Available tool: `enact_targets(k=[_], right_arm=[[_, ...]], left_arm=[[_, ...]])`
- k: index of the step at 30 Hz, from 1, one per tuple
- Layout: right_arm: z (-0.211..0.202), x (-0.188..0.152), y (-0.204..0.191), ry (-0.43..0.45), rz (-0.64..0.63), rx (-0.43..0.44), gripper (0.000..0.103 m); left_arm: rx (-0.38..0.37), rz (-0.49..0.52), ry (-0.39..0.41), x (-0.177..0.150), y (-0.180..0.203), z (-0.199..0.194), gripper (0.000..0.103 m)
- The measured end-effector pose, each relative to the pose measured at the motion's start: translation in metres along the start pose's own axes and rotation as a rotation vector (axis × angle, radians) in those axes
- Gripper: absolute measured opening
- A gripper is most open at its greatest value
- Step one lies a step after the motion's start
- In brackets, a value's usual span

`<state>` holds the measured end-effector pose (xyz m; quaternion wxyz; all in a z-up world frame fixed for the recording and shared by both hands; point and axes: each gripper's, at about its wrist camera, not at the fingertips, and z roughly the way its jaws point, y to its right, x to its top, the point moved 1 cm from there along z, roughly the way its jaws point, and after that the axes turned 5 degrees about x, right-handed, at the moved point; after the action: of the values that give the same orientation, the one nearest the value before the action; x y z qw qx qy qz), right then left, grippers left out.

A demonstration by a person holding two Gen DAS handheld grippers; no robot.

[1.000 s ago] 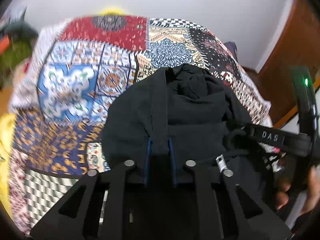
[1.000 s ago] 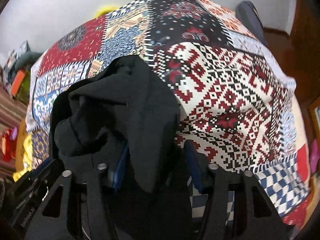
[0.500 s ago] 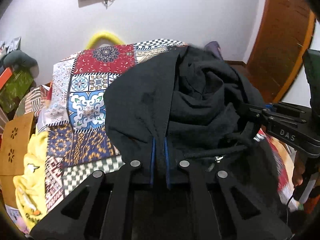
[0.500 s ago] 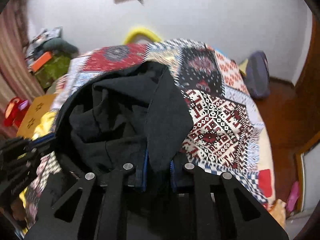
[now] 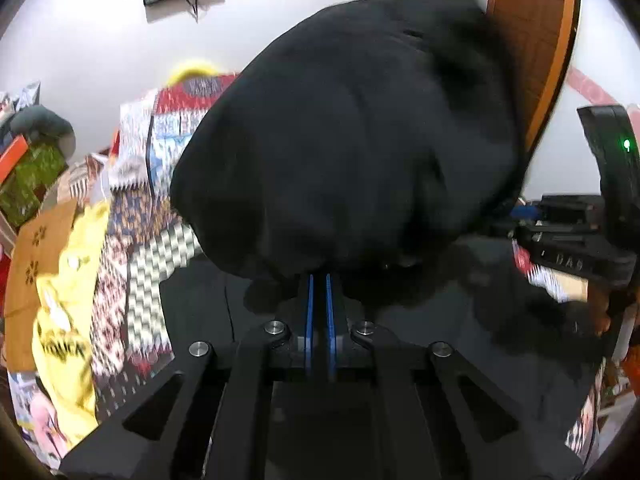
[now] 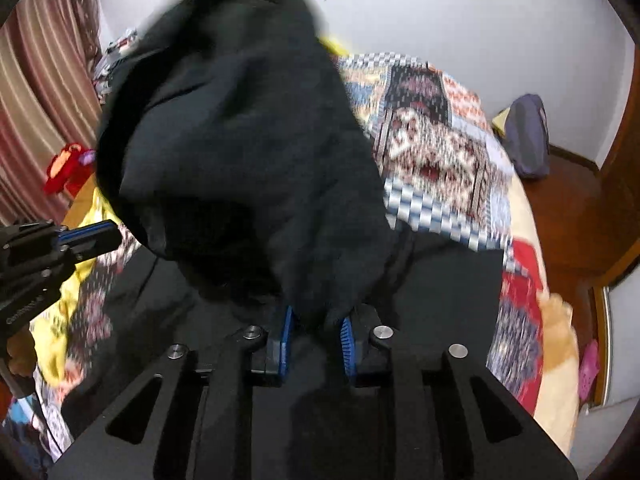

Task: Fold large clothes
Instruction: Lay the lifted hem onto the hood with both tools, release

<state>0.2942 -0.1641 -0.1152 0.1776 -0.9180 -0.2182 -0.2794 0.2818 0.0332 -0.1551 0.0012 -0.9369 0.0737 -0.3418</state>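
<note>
Cloth fills most of what I see: the black garment [image 5: 352,140] billows up ahead of my left tool [image 5: 319,292], whose blue pads are pressed nearly together on a thin fold of it. My right tool [image 6: 316,320] pinches a thicker bunch of the same garment [image 6: 240,140] between its blue pads, which stand a little apart around the fabric. The rest of the garment hangs below both tools, blurred. Beyond it lies the bed with a patchwork quilt [image 6: 440,140], ahead and to the right of my right tool. Left of my left tool a yellow cloth [image 5: 64,320] lies at the bed's edge. A wooden door [image 5: 532,40] stands to the far right, and a dark bag [image 6: 528,140] sits on the floor past the bed. The raised garment blocks most of the view forward.
</note>
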Motion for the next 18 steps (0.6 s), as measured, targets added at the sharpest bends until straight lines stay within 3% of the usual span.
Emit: enact_targets(k=[4,6,13,16,18], right_arm=[[-0.012,-0.024,0.002,-0.039,-0.009,-0.017,0.023],[-0.021,-0.033,0.003,-0.055,-0.024,-0.031,0.023],[-0.046,-0.042,0.027,-0.051,-0.016,-0.087,0.024],[-0.058,-0.036,0.031,-0.01,0.014,-0.104,0.025],[-0.061,-0.028,0.031,0.017,0.026,-0.106,0.032]], left_arm=[[-0.006,-0.001,-0.094,-0.034,-0.005,0.001,0.005],[-0.003,-0.007,-0.1,-0.046,-0.012,-0.004,0.005],[0.08,-0.031,-0.05,-0.053,-0.036,-0.038,0.006],[0.078,-0.048,-0.012,-0.045,-0.037,-0.05,0.01],[0.066,-0.059,0.012,-0.035,-0.041,-0.05,0.012]])
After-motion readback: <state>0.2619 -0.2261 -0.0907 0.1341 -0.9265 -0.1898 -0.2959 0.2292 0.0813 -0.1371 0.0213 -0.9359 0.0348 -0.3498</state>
